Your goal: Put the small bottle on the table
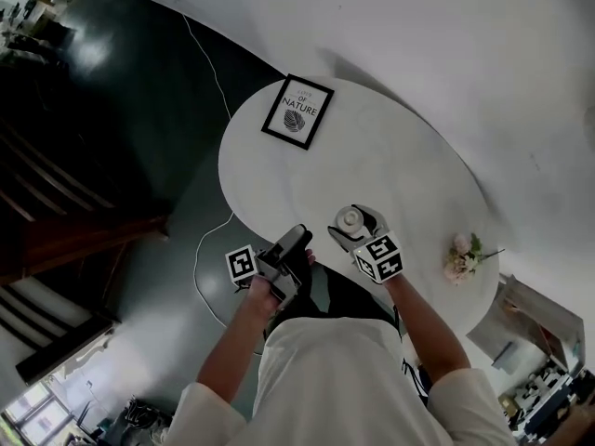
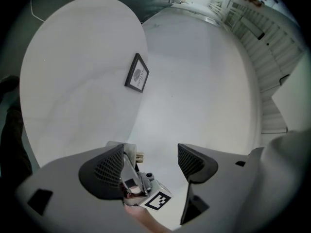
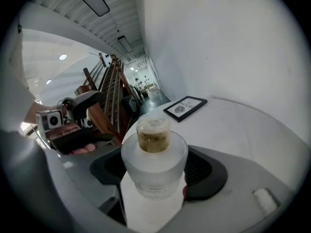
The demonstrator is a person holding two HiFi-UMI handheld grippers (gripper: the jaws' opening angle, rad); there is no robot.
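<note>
right hand-held gripper (image 3: 155, 174) clamps the small bottle (image 3: 153, 152) upright, cap skyward, long axis vertical, over the white tabletop (image 1: 400, 156); left hand-held gripper (image 2: 148, 161) gapes apart, empty.

The only words I can read stand on the framed picture (image 1: 297, 111) lying flat on the white worktop (image 1: 390, 165): "OF" with "NATURE" in capitals under it, and a line above them too small to make out. From my right hand-held gripper view the same frame (image 3: 185, 108) shows "NATURE" faintly; from my left one the frame (image 2: 137, 73) is too small to read. The small bottle (image 3: 154, 165) bears pale print low on its frosted body, too blurred to read. The cubes on my grippers carry square patterns only, no letters.
</note>
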